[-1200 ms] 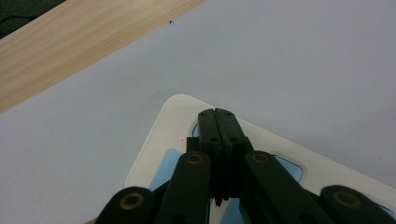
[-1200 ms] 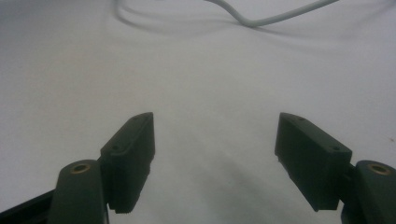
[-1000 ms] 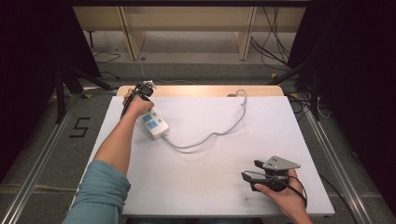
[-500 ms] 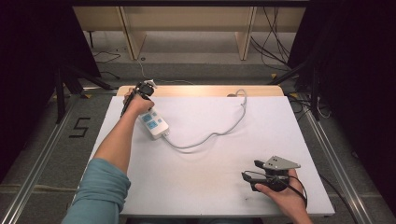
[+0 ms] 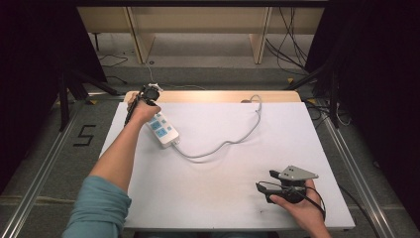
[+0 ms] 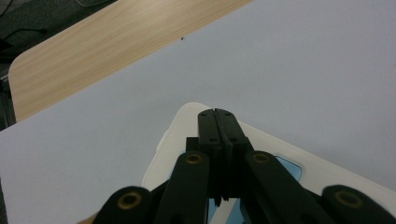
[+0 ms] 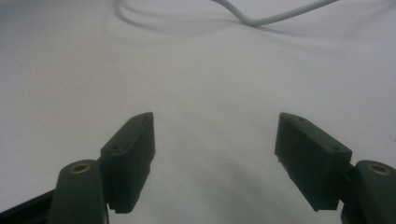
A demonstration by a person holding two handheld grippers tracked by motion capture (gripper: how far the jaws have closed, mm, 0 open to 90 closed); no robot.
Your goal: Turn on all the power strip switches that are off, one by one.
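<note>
White sheeting (image 5: 223, 198) covers your table, with a strip of bare wood (image 5: 218, 96) along the far edge at upper centre of the high view. Grey floor, dark curtains and pale shelving legs surround it; loose cables lie on the floor at upper right.

Your power strip (image 5: 162, 130) lies at upper left of the sheet. Its grey cord (image 5: 233, 141) curves across the middle toward the far edge, clear of both hands.

Your left gripper (image 5: 134, 108) sits over the strip's far end, jaws pressed together with nothing between them; the left gripper view shows them above the strip's white casing (image 6: 275, 144).

Your right gripper (image 5: 265, 181) rests at lower right, well apart from the strip, jaws spread wide over bare sheet.
</note>
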